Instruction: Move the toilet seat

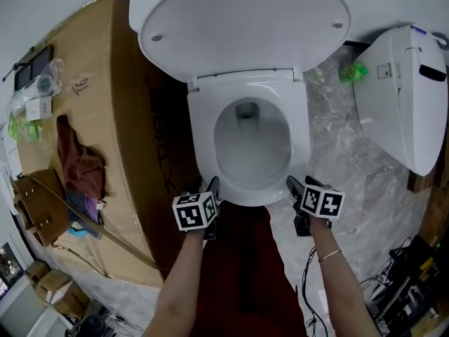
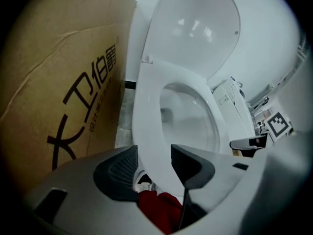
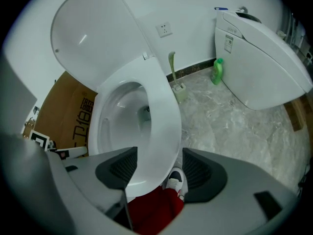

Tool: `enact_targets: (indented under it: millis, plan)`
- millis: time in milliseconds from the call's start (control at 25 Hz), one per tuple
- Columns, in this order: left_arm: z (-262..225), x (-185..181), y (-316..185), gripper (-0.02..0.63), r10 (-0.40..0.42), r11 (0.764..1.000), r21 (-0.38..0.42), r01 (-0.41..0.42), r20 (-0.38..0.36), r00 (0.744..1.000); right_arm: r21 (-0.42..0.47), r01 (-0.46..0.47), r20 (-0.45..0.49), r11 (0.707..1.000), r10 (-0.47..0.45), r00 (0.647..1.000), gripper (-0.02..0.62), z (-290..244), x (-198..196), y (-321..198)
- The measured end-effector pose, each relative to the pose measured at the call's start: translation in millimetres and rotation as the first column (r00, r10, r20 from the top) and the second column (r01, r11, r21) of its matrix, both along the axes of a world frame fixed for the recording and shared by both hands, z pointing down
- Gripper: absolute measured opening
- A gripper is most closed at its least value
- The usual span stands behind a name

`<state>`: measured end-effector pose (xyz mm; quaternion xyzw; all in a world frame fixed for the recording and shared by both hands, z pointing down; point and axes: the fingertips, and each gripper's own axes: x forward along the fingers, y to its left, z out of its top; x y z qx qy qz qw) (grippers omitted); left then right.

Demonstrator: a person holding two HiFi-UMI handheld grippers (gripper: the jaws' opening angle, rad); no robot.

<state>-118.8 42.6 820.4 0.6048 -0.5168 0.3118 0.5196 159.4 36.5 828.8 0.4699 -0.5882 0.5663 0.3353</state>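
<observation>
The white oval plastic toilet seat (image 1: 202, 121) lies flat on the bowl of the white ceramic toilet (image 1: 247, 195), with its round white lid (image 1: 245, 20) propped up behind. The left gripper (image 2: 153, 161) and right gripper (image 3: 159, 166) each straddle the seat's front rim, jaws spread and not clamping. A good lift probably needs both to close evenly and rise together, so the seat doesn't twist.

Bright, even overhead light, soft shadows. Left gripper view dimmer and softer; glare streaks on lid (image 2: 195, 33) at 12. Both gripper views heavy fisheye, black vignette at corners. Head view sharp, edges bowed, dark at 6.
</observation>
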Motion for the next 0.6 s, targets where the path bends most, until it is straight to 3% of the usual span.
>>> enact_targets:
  millis: [320, 600]
  plan:
    - [20.5, 4.6, 13.0, 0.216, -0.044, 0.996, -0.087, 0.038, -0.069, 0.997, -0.044, -0.031, 0.014, 0.999, 0.031, 0.999, 0.291, 17.8, -5.7, 6.6]
    - [25.4, 6.7, 13.3, 0.216, -0.070, 0.992, -0.110, 0.061, -0.083, 0.994, -0.064, -0.029, 0.026, 0.998, 0.031, 0.999, 0.290, 25.0, -16.6, 13.2]
